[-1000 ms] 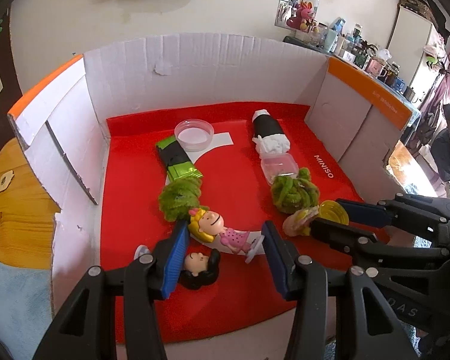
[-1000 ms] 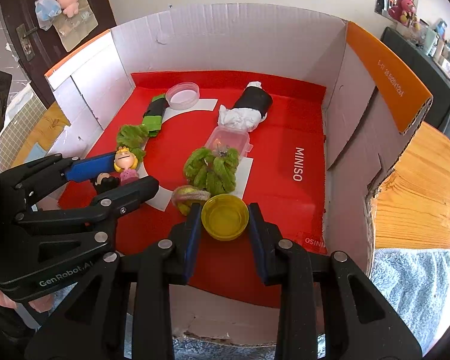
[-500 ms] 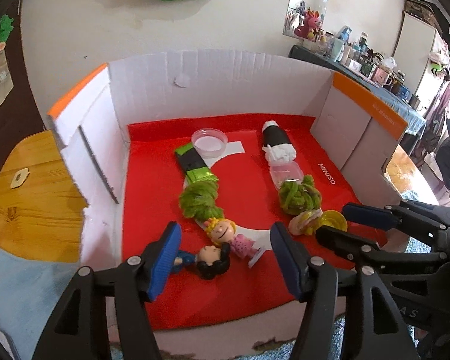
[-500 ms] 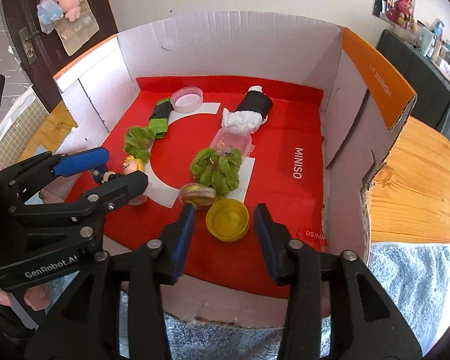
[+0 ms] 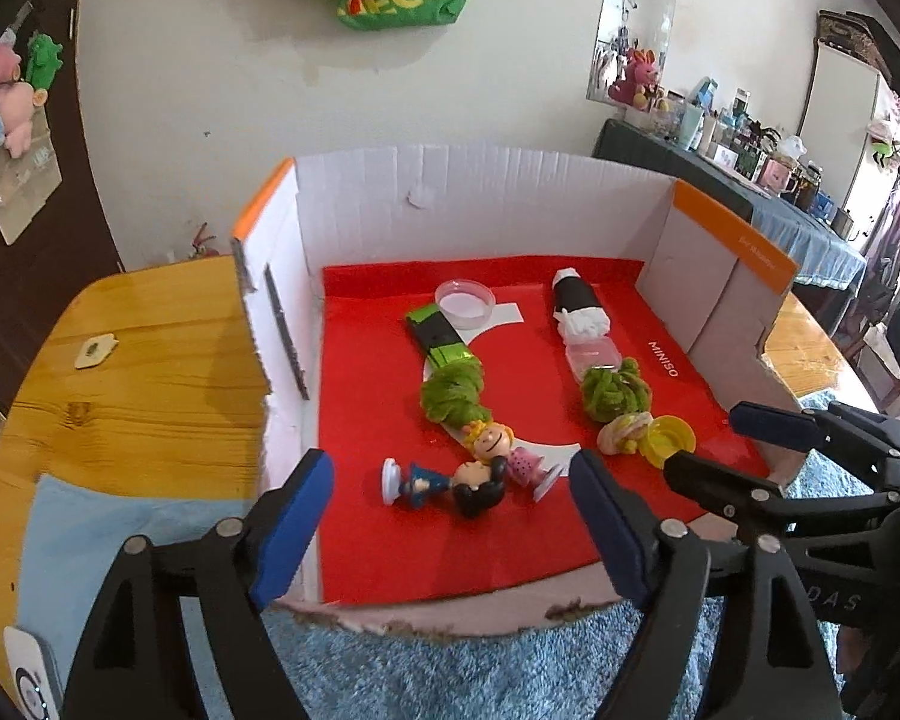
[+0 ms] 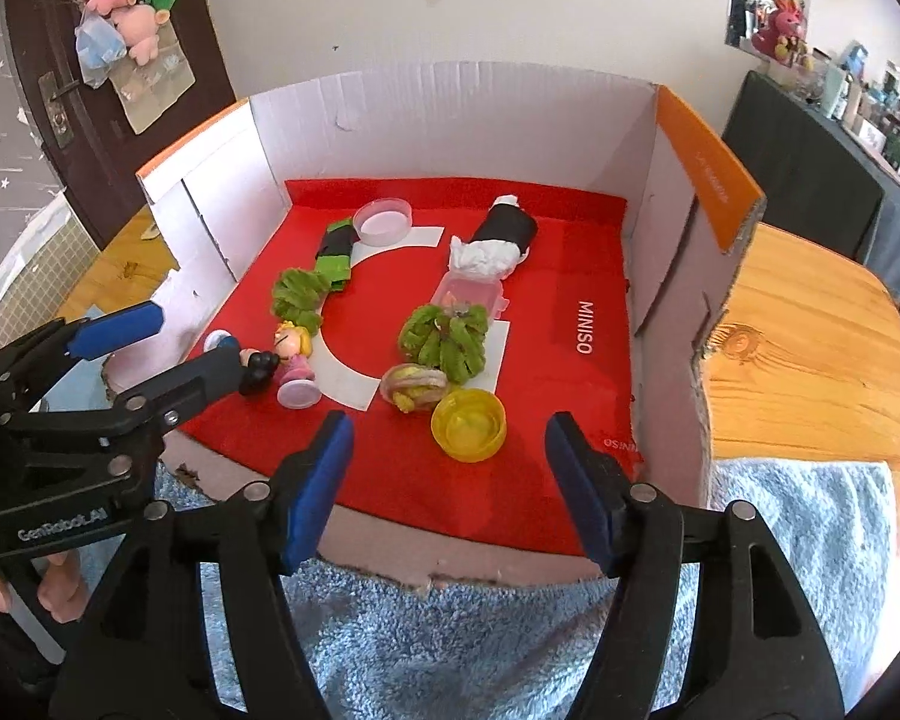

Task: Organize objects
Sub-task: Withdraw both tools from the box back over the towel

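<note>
Two rows of small things lie on the red floor of a cardboard box (image 5: 480,198). The left row ends in a blond doll in pink (image 5: 498,447) and a dark-haired doll in blue (image 5: 444,480), both lying down. My left gripper (image 5: 450,468) hangs above the box's front edge near them, its jaws opening and its pads touching nothing. The right row ends in a striped hair tie (image 6: 414,387) and a yellow lid (image 6: 468,425) resting on the floor. My right gripper (image 6: 450,426) hovers over the front edge behind the lid, jaws opening, nothing pressed between them.
Further back lie two green pompoms (image 5: 453,390) (image 5: 615,390), a green-black packet (image 5: 438,336), a clear round dish (image 5: 465,303), a clear small box (image 5: 591,354) and a black roll with white tissue (image 5: 579,306). The box stands on a blue towel (image 6: 480,648) on a wooden table (image 5: 150,372).
Both grippers have opened wide and drawn back and up toward the box's front edge. The right one let go of the yellow lid; the left one's pads left the dolls.
</note>
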`<state>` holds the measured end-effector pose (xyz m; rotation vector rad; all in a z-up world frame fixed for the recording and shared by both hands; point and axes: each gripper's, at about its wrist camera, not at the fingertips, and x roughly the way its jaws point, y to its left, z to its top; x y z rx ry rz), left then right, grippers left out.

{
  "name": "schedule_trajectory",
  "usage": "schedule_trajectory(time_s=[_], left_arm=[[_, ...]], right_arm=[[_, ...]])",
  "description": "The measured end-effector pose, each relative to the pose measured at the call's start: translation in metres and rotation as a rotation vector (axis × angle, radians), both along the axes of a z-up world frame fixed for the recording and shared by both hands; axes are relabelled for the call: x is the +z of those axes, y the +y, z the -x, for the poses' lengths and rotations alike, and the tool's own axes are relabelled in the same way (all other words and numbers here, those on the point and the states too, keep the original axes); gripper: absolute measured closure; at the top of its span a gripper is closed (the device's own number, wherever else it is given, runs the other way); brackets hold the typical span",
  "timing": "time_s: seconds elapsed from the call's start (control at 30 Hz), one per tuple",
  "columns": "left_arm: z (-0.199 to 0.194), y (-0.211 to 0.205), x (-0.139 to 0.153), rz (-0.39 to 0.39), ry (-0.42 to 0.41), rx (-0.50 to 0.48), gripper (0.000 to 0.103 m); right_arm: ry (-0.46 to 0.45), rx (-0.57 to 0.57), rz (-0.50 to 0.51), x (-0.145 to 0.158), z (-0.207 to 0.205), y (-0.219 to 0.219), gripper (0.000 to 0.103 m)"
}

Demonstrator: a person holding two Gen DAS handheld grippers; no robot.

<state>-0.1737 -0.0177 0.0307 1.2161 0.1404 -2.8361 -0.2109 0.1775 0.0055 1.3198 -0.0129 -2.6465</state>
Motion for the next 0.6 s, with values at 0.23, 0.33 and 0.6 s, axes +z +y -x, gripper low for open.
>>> schedule_trajectory(time_s=[0.23,0.33,0.6], left_arm=[[-0.015,-0.005,0.006,-0.009,0.025,0.026,0.007],[-0.022,-0.008,0.007,-0.015,0.035,0.040,0.000],[-0.042,-0.003,0.009,-0.013,0.044,0.032,0.000]], right_arm=[[0.013,-0.014,0.004,0.005,-0.013,0.001,0.029],[0.027,-0.021,0.004,0.009,-0.022,0.003,0.028],[0.073,-0.040,0.011,0.021,-0.047,0.003,0.023]])
